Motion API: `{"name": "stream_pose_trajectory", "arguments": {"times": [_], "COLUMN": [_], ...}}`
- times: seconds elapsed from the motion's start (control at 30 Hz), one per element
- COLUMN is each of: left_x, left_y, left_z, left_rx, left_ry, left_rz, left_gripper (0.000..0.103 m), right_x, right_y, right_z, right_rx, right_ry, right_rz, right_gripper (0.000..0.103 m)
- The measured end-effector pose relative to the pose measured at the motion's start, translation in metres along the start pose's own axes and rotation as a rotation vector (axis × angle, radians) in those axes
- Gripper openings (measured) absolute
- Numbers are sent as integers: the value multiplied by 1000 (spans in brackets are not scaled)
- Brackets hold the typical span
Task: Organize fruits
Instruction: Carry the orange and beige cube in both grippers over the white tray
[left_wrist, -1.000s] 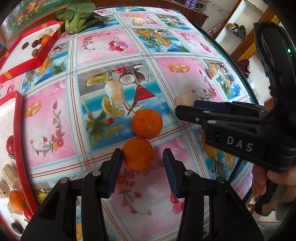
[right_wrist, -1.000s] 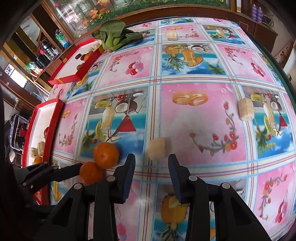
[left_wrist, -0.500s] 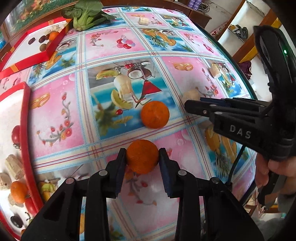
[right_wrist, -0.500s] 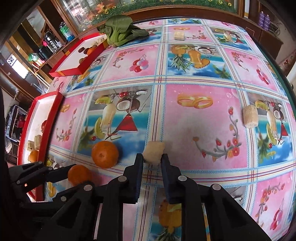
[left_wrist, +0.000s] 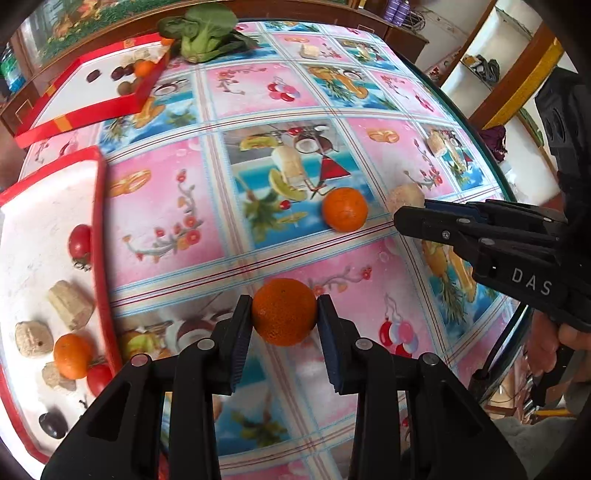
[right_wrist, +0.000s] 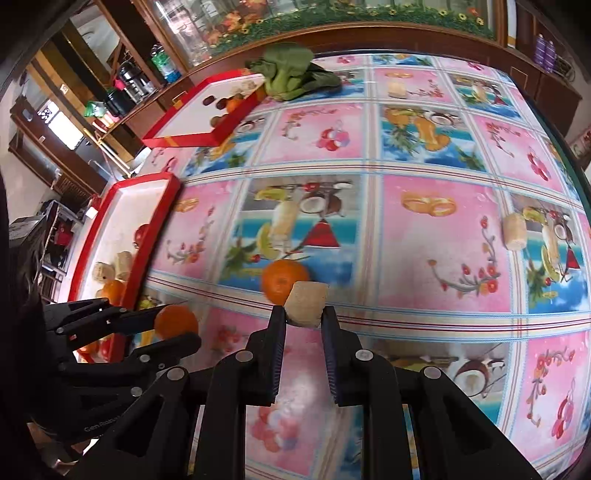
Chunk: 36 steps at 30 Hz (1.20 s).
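Far left, the red tray with tomatoes, an orange and beige chunks sits on the desk. Next, the left tongs are clamped on an orange, lifted clear of the cloth. A second orange lies beyond. On the right, the right tongs pinch a beige chunk.

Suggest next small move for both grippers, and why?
Probably carry both toward the near red tray: left gripper clamps a round orange, right gripper clamps a pale beige chunk, and that tray already holds similar pieces.
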<state>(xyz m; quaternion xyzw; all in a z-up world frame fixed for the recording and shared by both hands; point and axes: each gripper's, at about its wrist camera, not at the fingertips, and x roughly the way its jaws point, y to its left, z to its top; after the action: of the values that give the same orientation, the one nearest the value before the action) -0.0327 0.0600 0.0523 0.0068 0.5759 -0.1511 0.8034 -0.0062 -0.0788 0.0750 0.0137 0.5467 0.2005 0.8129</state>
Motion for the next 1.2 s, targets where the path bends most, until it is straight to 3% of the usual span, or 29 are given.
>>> {"name": "stream_pose_trajectory", "arguments": {"times": [0.27, 0.67, 1.0, 1.2], "left_x": [-31, -77, -87, -84], "left_y": [45, 139, 199, 226], "left_z": [-12, -44, -74, -85], "left_rx": [-72, -221, -339, -375], "left_ry": [-30, -75, -70, -65], "left_rz": [4, 71, 96, 106], "left_gripper": [32, 32, 33, 33], "right_x": [3, 24, 52, 75], "right_y": [40, 112, 180, 220], "right_z": [8, 14, 18, 42], "right_rx": [-57, -171, -265, -305], "right_ry": [-2, 37, 84, 107], "right_rz": [59, 122, 175, 191], "right_gripper": [20, 20, 20, 20]}}
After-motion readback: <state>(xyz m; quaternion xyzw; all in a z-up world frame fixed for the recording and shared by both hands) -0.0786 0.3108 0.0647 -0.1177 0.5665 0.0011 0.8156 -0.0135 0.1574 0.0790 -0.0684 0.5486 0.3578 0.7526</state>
